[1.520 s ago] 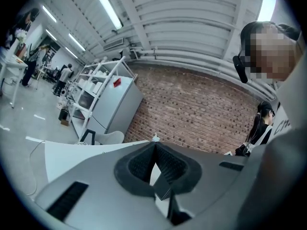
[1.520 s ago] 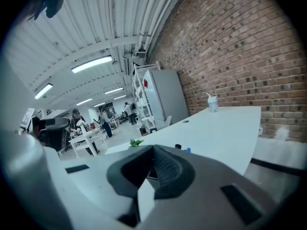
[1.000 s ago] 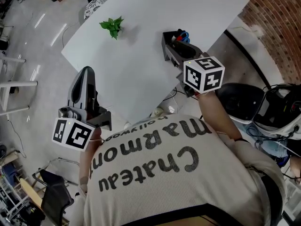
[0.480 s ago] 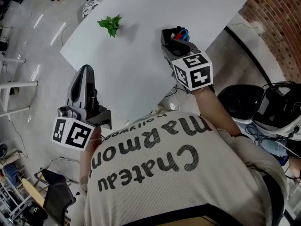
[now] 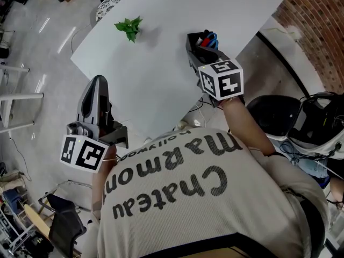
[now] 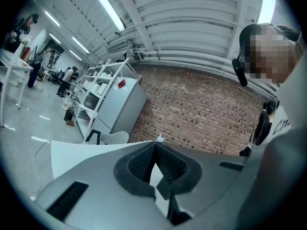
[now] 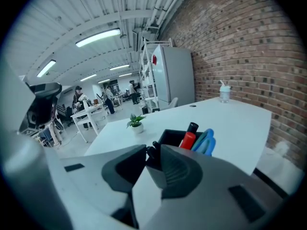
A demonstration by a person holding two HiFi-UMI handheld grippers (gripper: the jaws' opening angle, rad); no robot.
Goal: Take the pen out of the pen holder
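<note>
Left claw (image 6: 155, 147): clenched, empty, held level off desk (image 5: 161, 85) near edge, apparently parked clear of work.

Right claw (image 7: 152, 153): tilted down over pen holder (image 7: 172, 137), closing round top of black pen (image 7: 153, 149), which stands between jaws. Pads not visibly pressing yet.

Pen: upright in holder, beside red marker (image 7: 188, 139) and blue scissors handles (image 7: 207, 142). Neighbours crowd one side, so straight-up lift likely safest.

Holder sits close to desk's near edge.

Beyond: bare desk, plant (image 5: 129, 28) well apart, ample room.
</note>
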